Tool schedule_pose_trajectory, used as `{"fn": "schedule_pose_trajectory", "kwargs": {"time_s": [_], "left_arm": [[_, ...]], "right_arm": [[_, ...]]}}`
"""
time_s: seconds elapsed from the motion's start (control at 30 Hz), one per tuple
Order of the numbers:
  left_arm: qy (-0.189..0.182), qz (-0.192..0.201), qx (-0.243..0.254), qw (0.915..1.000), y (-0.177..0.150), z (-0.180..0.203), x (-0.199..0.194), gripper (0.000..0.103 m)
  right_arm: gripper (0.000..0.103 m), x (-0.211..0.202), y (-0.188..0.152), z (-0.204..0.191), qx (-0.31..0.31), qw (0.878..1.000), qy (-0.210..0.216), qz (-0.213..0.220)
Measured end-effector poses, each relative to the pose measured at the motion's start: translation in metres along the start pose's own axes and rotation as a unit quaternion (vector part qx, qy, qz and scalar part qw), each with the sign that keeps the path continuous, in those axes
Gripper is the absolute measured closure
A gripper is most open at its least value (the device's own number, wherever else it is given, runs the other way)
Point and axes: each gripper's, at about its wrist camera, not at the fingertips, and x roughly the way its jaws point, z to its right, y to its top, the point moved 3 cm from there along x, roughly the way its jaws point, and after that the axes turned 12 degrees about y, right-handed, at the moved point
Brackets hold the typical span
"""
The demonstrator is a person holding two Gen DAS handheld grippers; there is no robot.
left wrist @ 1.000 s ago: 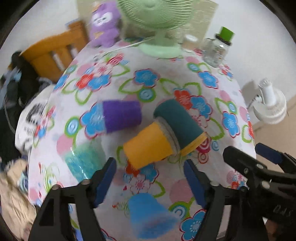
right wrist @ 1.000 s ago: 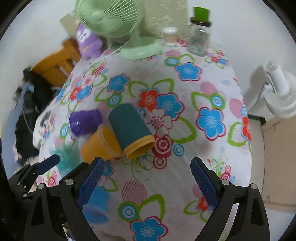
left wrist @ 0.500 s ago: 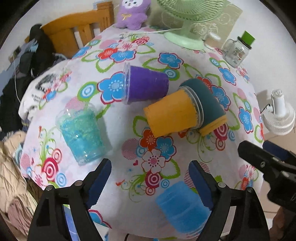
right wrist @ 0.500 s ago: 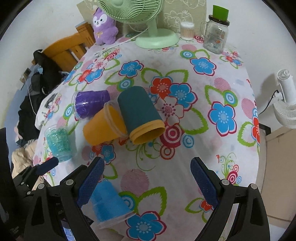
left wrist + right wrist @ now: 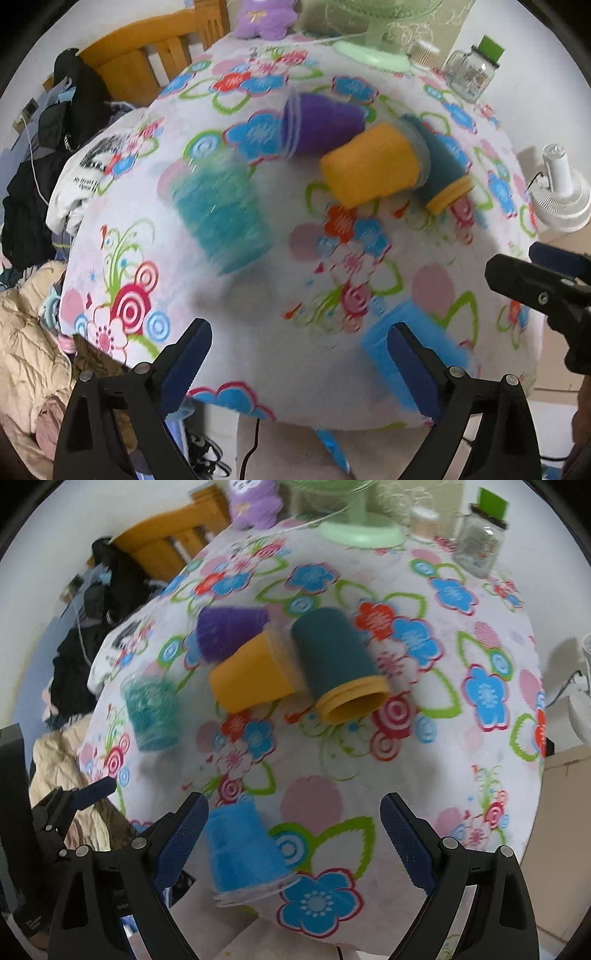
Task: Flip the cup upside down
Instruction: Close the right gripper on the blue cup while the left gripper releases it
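Observation:
Several cups are on the floral tablecloth [image 5: 266,288]. A teal cup [image 5: 221,218] stands upright at the left. A purple cup [image 5: 321,123], an orange cup [image 5: 373,170] and a dark green cup [image 5: 443,162] with a yellow rim lie on their sides, touching. A blue cup [image 5: 240,849] stands upside down near the front edge. My left gripper [image 5: 299,365] is open and empty, above the front edge. My right gripper [image 5: 295,834] is open and empty, with the blue cup beside its left finger. In the right wrist view the teal cup [image 5: 151,712] and dark green cup [image 5: 340,664] show too.
A green fan [image 5: 362,528], a glass jar with a green lid [image 5: 480,535] and a purple plush toy [image 5: 255,502] stand at the table's far edge. A wooden chair [image 5: 155,62] and clothes [image 5: 33,192] are at the left. A white fan [image 5: 561,195] is on the right.
Both grippers have pulled back toward the table's front edge and shifted left. The cups have not moved. Both stay open.

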Motion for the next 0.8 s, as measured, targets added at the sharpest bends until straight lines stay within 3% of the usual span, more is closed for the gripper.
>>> {"fn": "schedule_pose_trajectory", "kwargs": {"time_s": [0.33,0.5,0.7,0.8], "left_arm": [[-0.014,-0.018,0.004,0.9997,-0.020,-0.014,0.029,0.006],[0.006,-0.004,0.045,0.9990,-0.022,-0.013,0.040,0.006],[0.002,-0.003,0.080,0.9968,-0.025,-0.011,0.049,0.006],[-0.001,-0.006,0.090,0.9959,-0.026,-0.007,0.054,0.006]], "right_arm": [[0.008,0.049,-0.013,-0.030,-0.039,0.998,-0.009,-0.046],[0.013,0.069,-0.018,-0.031,-0.047,0.997,-0.018,-0.058],[0.023,0.089,-0.027,-0.033,-0.055,0.995,-0.026,-0.079],[0.033,0.095,-0.030,-0.033,-0.053,0.994,-0.030,-0.088]]}}
